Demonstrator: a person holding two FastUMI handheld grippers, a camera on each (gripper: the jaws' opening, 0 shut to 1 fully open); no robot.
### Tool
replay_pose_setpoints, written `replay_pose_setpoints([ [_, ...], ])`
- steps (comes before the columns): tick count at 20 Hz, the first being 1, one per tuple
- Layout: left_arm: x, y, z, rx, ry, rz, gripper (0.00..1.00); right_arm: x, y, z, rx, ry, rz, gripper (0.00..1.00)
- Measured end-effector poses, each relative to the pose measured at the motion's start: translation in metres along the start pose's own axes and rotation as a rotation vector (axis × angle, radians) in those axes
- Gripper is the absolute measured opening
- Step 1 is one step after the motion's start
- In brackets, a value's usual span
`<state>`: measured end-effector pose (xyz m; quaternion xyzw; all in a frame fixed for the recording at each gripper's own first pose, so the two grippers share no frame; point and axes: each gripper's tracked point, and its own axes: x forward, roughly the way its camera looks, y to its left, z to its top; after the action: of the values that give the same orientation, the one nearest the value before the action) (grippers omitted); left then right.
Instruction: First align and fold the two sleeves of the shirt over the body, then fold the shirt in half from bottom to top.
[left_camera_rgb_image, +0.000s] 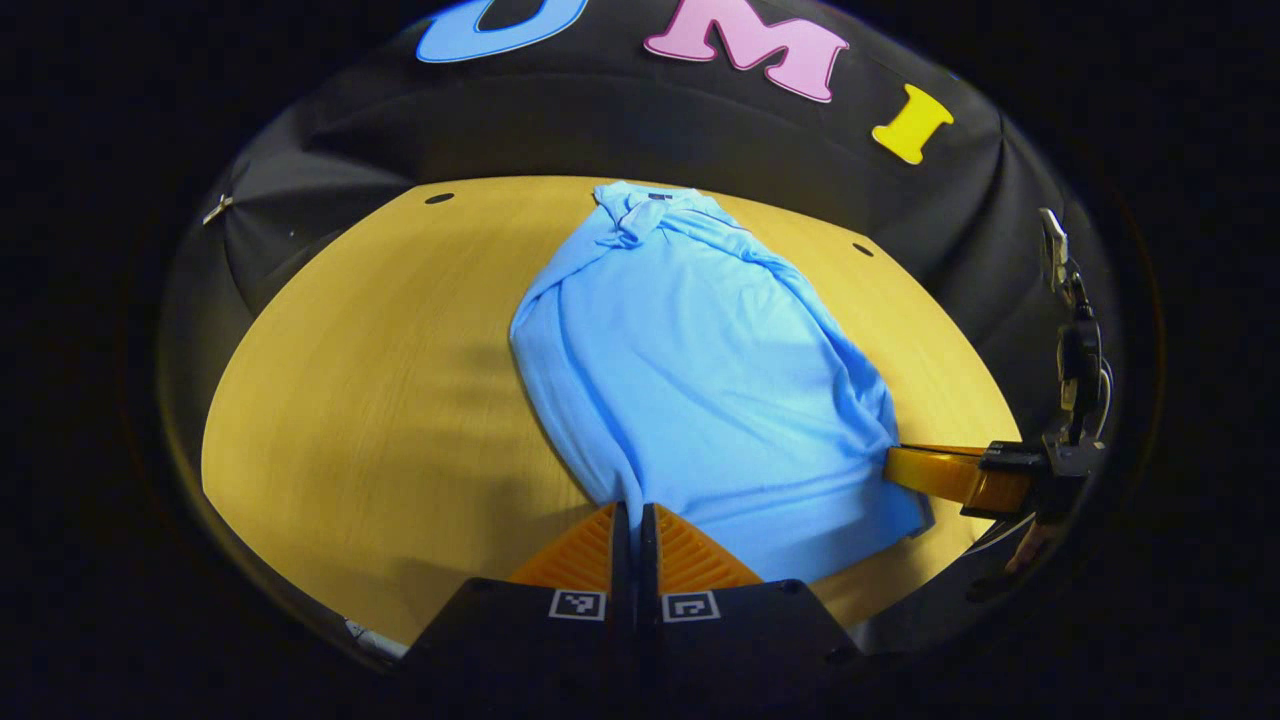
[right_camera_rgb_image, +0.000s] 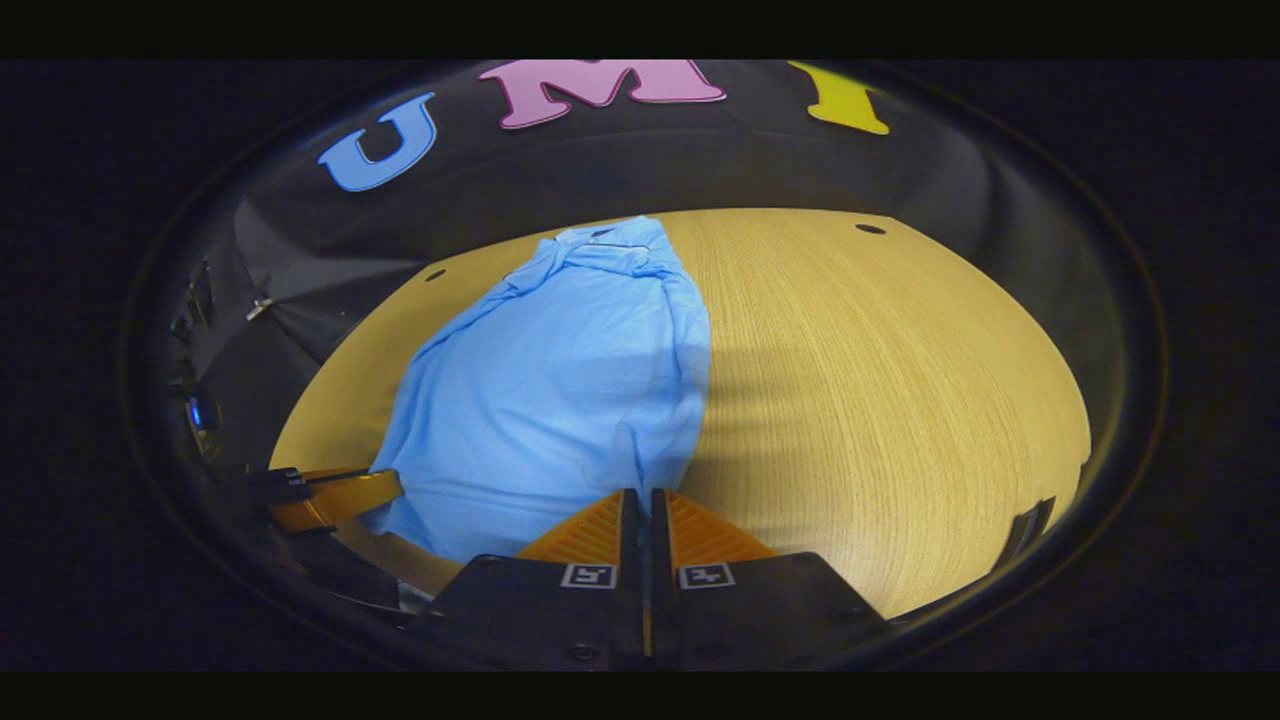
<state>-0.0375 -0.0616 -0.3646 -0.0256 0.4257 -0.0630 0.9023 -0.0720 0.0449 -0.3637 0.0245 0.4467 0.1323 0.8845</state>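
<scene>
A light blue shirt (left_camera_rgb_image: 690, 370) lies flat on the wooden table (left_camera_rgb_image: 350, 400), collar at the far end, both sleeves folded in over the body. In the left gripper view my left gripper (left_camera_rgb_image: 633, 510) is shut on the near left corner of the hem. The right gripper (left_camera_rgb_image: 893, 462) meets the hem's other corner at the right. In the right gripper view the shirt (right_camera_rgb_image: 560, 400) stretches away to the left, and my right gripper (right_camera_rgb_image: 645, 495) is shut on its near right corner. The left gripper (right_camera_rgb_image: 395, 487) touches the hem at the lower left.
The table (right_camera_rgb_image: 900, 400) has bare wood on both sides of the shirt. Small dark holes (left_camera_rgb_image: 439, 198) (right_camera_rgb_image: 870, 229) sit near its far corners. The black cloth wall rises just behind the table's far edge.
</scene>
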Motion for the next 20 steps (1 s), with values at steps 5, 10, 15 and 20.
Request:
replay_pose_setpoints([
  [5,-0.01,-0.005,0.065,-0.029,-0.071,-0.027,0.06,-0.004,0.015,0.065,-0.008,-0.09,0.037,0.13],
  [10,-0.007,-0.007,0.134,-0.045,-0.144,-0.051,0.06,0.006,0.018,0.14,-0.046,-0.197,0.047,0.02],
  [15,0.017,-0.004,0.21,-0.04,-0.235,-0.059,0.06,0.032,0.026,0.217,-0.08,-0.29,0.06,0.07],
  [20,0.051,0.006,0.299,-0.032,-0.342,-0.066,0.06,0.062,0.029,0.304,-0.072,-0.407,0.061,0.07],
])
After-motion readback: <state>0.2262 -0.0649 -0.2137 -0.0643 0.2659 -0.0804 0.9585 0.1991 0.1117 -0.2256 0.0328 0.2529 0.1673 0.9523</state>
